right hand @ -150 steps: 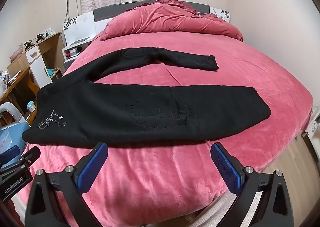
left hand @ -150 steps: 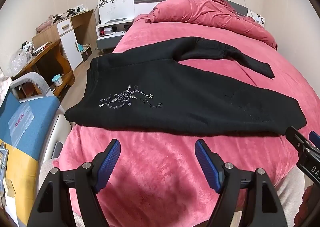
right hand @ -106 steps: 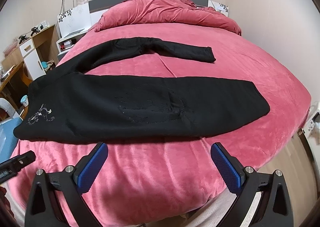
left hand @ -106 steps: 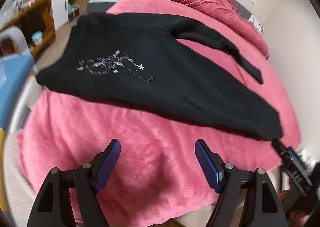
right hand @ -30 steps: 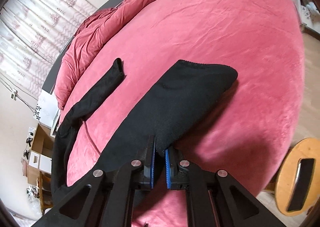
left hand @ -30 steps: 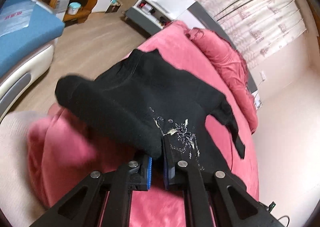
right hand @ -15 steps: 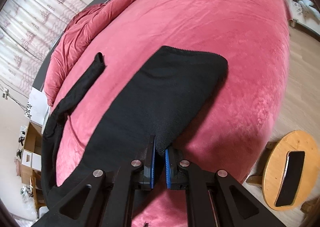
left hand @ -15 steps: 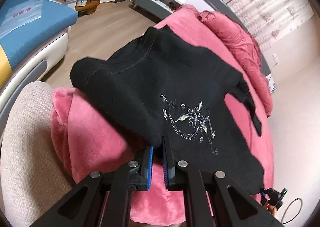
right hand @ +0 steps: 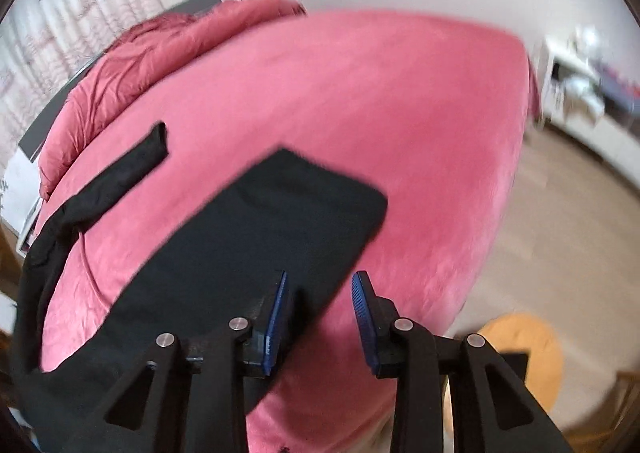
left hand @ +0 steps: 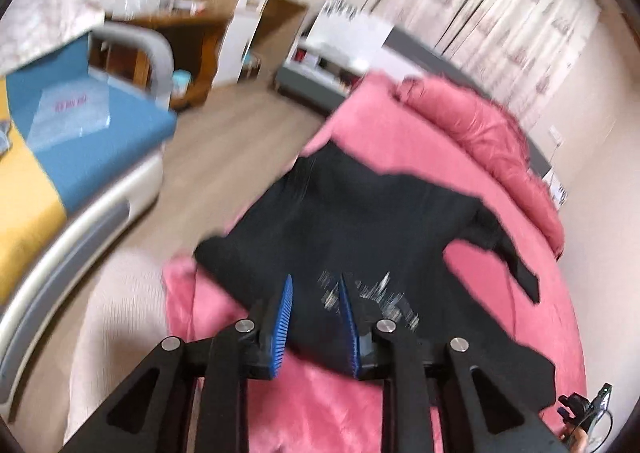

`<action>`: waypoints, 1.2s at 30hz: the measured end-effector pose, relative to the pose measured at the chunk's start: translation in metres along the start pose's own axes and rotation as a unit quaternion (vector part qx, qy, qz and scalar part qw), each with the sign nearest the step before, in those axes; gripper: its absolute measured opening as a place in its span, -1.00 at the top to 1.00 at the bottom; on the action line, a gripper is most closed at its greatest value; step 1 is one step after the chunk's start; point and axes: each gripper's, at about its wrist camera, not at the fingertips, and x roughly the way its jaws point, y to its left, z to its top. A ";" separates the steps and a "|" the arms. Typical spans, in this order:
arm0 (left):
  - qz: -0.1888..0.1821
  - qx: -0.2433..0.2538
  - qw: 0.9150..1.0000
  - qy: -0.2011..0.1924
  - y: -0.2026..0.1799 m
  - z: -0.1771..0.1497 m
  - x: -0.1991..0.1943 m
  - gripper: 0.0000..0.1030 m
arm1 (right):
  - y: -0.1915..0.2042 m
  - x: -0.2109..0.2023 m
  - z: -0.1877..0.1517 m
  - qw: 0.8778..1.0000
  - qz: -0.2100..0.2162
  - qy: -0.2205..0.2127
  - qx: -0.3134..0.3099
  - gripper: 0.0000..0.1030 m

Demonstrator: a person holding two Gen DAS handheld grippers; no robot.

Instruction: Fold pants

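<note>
Black pants [left hand: 360, 221] with a silver flower print lie spread across the pink bed [left hand: 312, 405]. In the left wrist view the left gripper [left hand: 315, 281] hovers over their near waist edge. Its jaws are opening; cloth shows in the gap, but the blue pads do not press on it. In the right wrist view the right gripper [right hand: 322, 275] is over the near edge of one pants [right hand: 280, 221] leg, close to the cuff. Its jaws are opening too, with the leg's edge lying flat on the bed [right hand: 380, 93] between them, unpinched. The other leg lies farther back.
A blue and yellow sofa [left hand: 80, 133], a wooden desk [left hand: 192, 33] and a white nightstand [left hand: 348, 37] stand left of the bed. A bunched pink duvet [left hand: 480, 125] lies at the headboard. A round wooden stool [right hand: 520, 353] stands on the floor at the bed's right corner.
Both grippers were shut on the pants' near edge and have let go, their jaws now apart. Both have lifted back a little, and the cloth lies flat on the bed.
</note>
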 end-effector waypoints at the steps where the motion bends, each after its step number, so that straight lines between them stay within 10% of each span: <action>1: -0.014 0.006 1.000 -0.007 -0.009 0.005 -0.001 0.36 | 0.008 -0.001 0.005 1.000 0.013 -0.001 -0.007 0.33; 13: -0.155 0.195 0.962 0.111 -0.197 -0.003 0.140 0.22 | 0.109 0.082 0.036 0.979 0.166 0.114 0.026 -0.11; 18: -0.205 0.040 0.957 0.199 -0.219 0.002 0.214 0.19 | 0.146 0.117 0.065 0.974 0.188 0.121 0.023 -0.13; 27: -0.175 -0.124 0.959 0.186 -0.226 -0.003 0.304 0.17 | 0.186 0.196 0.127 0.966 0.212 0.131 0.065 -0.13; 34: -0.182 -0.234 0.941 0.166 -0.228 -0.006 0.346 0.09 | 0.198 0.245 0.147 0.963 0.192 0.119 0.146 -0.08; 36: -0.183 -0.248 0.937 0.165 -0.228 -0.013 0.349 0.10 | 0.196 0.251 0.150 0.962 0.186 0.110 0.164 0.19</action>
